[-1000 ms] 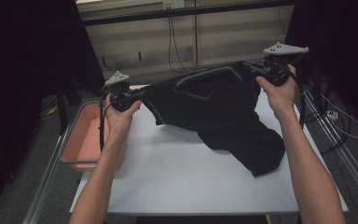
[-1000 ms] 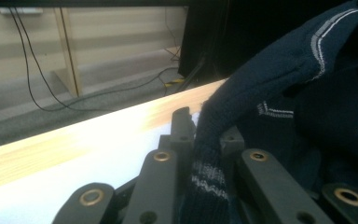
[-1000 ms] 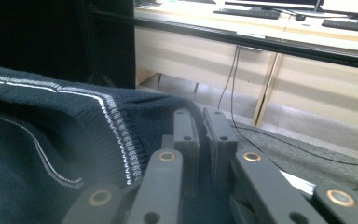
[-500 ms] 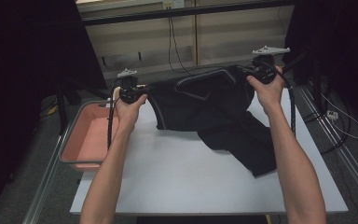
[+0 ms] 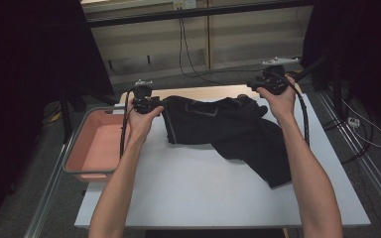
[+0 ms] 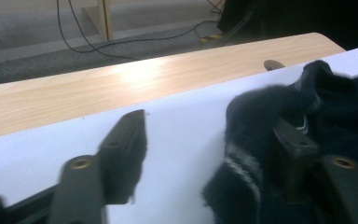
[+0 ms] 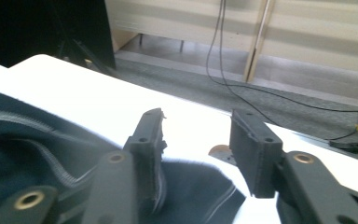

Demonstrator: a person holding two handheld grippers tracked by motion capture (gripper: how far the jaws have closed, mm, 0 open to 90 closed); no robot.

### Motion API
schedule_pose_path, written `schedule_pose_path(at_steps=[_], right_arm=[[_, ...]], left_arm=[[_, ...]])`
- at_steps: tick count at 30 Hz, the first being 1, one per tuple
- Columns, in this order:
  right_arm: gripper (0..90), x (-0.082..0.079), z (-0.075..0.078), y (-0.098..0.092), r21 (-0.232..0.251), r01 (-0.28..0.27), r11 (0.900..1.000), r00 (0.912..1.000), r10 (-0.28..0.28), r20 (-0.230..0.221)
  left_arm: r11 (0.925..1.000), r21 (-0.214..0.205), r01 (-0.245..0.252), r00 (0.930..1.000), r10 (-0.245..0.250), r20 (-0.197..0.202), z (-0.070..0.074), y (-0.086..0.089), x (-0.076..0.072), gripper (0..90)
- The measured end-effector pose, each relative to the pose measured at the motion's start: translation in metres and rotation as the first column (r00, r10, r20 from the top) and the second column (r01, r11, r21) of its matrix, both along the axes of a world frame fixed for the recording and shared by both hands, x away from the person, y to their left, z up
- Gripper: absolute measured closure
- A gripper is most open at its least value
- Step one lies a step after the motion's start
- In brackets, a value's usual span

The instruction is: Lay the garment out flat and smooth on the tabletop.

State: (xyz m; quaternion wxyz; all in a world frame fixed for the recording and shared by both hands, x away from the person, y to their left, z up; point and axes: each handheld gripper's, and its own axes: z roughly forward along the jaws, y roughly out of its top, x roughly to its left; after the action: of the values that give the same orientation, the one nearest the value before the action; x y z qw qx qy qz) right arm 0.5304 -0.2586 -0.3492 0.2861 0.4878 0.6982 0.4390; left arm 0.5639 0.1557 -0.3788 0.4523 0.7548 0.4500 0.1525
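Tabletop (image 5: 188, 193) garment (image 5: 223, 129) lies between both open grippers.

place: lab | cues: white-topped table (image 5: 188, 198); loose floor cables (image 5: 193, 59); dark curtains (image 5: 25, 74)

From the high view the room is dim: both upper corners of the frame sink into near black, and only the white desk (image 5: 188, 188) in the lower middle catches soft, even light. In my left gripper view a pale glare patch sits on the wooden strip (image 6: 140, 77) at upper centre, and my jaws at the bottom edge are smeared by blur. In my right gripper view the desk top burns out white at left, while the dark garment (image 7: 37, 154) loses detail in shadow.
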Motion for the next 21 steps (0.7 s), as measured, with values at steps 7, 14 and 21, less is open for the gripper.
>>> schedule_pose_path(at_steps=[7, 14, 21], right_arm=[[47.3, -0.018, -0.014, -0.001, 0.001, -0.033, 0.9994, 0.9994, 0.033, -0.005], [44.1, -0.039, -0.025, 0.009, -0.013, -0.1, 0.9949, 0.9948, 0.099, -0.022], [30.8, -0.069, -0.038, 0.026, -0.016, -0.2, 0.9797, 0.9798, 0.2, -0.011]], left_arm=[[0.9996, -0.026, 0.011, 0.9993, -0.01, 0.035, 0.016, 0.009, -0.006, 33.5], [0.9987, -0.001, 0.05, 0.9984, -0.05, 0.028, 0.006, 0.007, -0.025, 25.0], [0.9919, 0.04, 0.121, 0.9913, -0.122, 0.048, -0.017, -0.007, -0.063, 17.4]])
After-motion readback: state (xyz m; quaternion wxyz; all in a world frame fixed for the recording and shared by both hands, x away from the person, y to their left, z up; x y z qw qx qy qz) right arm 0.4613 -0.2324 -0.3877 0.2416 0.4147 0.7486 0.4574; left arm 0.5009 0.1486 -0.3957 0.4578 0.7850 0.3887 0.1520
